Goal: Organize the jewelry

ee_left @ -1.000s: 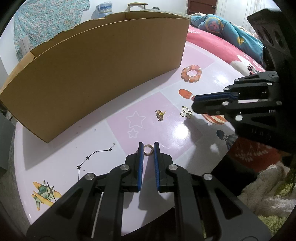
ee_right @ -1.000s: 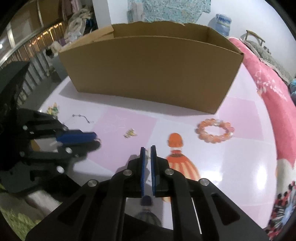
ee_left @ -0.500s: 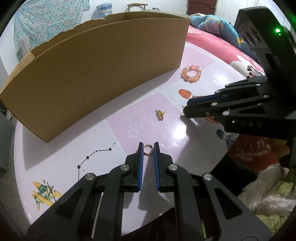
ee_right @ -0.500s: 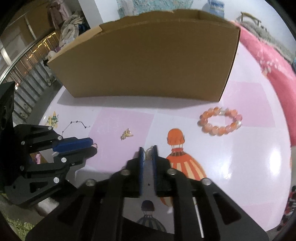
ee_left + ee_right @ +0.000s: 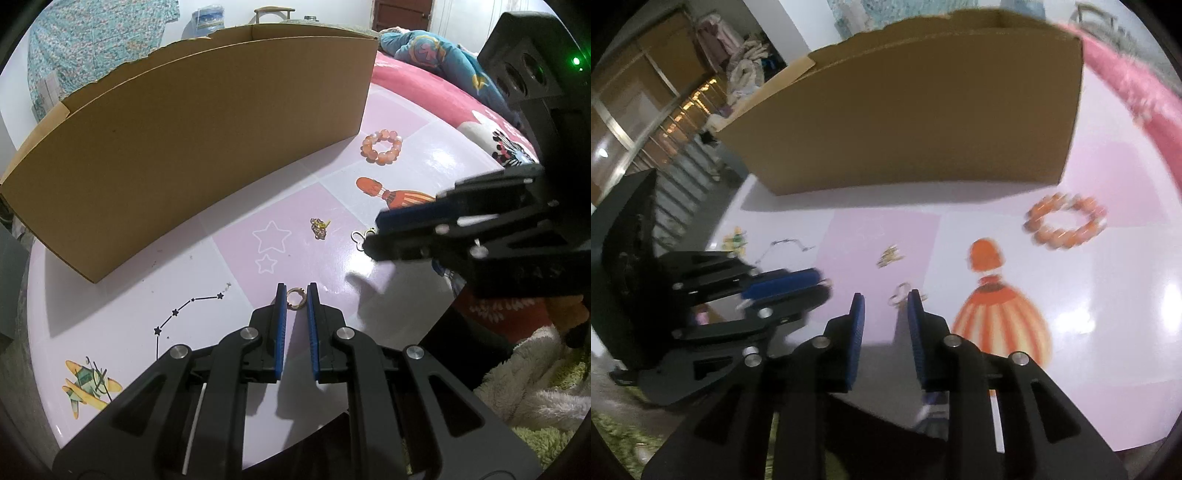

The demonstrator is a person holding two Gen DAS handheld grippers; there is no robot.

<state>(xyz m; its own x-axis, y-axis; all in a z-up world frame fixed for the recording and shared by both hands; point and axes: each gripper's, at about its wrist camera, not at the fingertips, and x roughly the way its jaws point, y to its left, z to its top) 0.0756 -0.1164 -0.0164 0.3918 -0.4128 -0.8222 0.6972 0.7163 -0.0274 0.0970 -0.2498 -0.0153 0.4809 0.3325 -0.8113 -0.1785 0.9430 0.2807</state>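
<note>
My left gripper (image 5: 296, 291) rests low over the pink table (image 5: 110, 314), shut on a small gold ring (image 5: 296, 306) pinched between its blue pads. My right gripper (image 5: 885, 295) has its jaws opening; a gold butterfly-shaped charm (image 5: 899, 293) lies on the table just ahead, close to the right fingertip, and the pads do not press on it. In the left wrist view the right gripper (image 5: 371, 234) partly hides that charm (image 5: 357, 236). A small gold cluster piece (image 5: 319, 227) and an orange bead bracelet (image 5: 369, 144) lie further out.
A long cardboard box (image 5: 184, 147) stands open-topped along the back of the table. A pink blanket (image 5: 424, 85) borders the far right. White and green fluffy fabric (image 5: 535, 387) lies beside the near right edge. The left gripper (image 5: 822, 283) sits to the left of my right one.
The right gripper's jaws went from shut to apart, and it rolled and moved in over the butterfly charm. The left gripper and its ring stayed put.
</note>
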